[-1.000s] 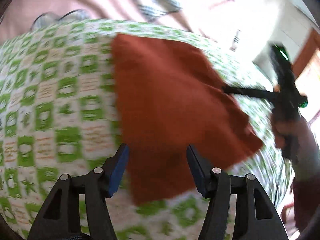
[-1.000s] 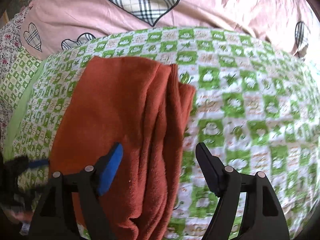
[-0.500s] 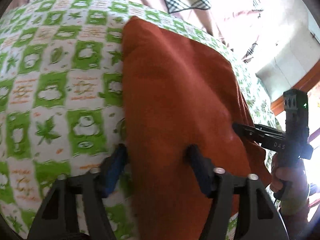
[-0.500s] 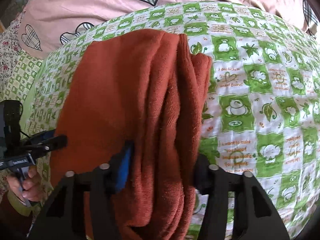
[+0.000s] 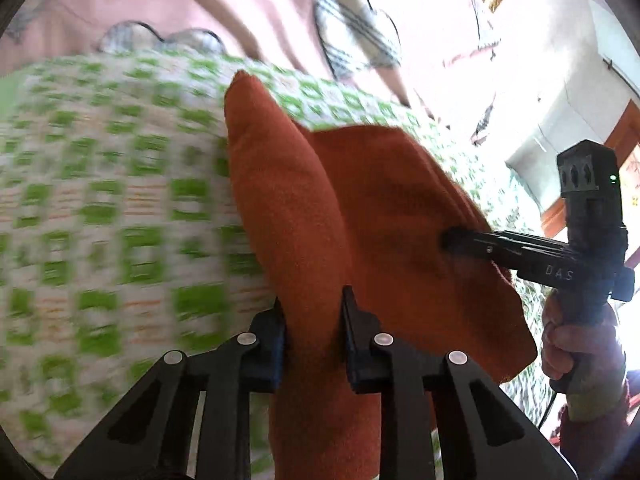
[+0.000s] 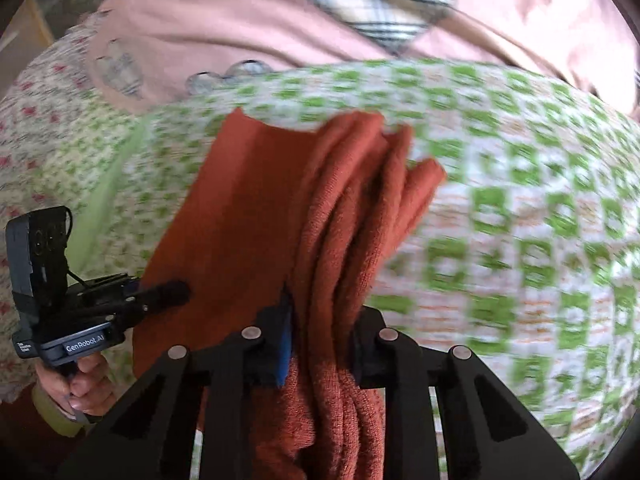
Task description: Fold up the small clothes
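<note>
Rust-red cloth (image 5: 304, 216) lengthwise between claws

Both the left gripper (image 5: 313, 334) and the right gripper (image 6: 322, 338) are now pinching and lifting the rust-orange terry cloth garment (image 5: 384, 216), its edges rising off the green-checked bedsheet (image 6: 520, 216) toward mid-frame.

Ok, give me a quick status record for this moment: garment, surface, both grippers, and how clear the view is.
garment: rust-orange cloth, partly folded, layered edges bunched on its right side
surface: green-and-white checked bed cover, with pink bedding behind it
left gripper: shut on the cloth's near left edge
right gripper: shut on the bunched layers at the near right edge
cloth state: near edge raised between the two grippers, far part appears to lie on the cover
view: motion blur in both wrist cameras
</note>
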`<control>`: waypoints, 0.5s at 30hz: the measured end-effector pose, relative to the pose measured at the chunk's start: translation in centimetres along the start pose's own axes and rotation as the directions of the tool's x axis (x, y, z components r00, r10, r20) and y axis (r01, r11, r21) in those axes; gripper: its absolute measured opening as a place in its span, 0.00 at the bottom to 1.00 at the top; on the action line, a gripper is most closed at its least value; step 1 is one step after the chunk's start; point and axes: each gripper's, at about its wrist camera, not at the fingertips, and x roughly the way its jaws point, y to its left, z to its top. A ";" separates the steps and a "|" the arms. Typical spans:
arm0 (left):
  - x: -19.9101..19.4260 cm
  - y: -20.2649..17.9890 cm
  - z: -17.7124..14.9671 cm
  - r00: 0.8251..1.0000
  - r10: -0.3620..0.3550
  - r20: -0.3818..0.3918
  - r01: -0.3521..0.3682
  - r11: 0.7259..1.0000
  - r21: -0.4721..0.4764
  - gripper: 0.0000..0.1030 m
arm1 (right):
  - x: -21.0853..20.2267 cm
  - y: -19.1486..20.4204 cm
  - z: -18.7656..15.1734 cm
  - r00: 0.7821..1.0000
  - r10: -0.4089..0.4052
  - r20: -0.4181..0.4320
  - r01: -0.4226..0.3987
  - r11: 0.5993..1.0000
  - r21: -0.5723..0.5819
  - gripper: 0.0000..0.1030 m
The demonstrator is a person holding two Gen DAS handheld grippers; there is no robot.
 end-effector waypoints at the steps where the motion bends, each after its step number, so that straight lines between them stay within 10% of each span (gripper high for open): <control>1: -1.6 0.9 -0.3 1.000 0.017 0.018 -0.017 1.000 -0.007 0.21 | 0.2 1.3 0.1 1.000 0.020 0.001 -0.020 1.000 -0.015 0.24; 15: -15.1 14.3 -6.6 0.961 0.265 0.083 -0.247 0.952 -0.182 0.21 | 8.6 17.6 -1.1 0.963 0.257 -0.084 -0.267 0.953 -0.144 0.23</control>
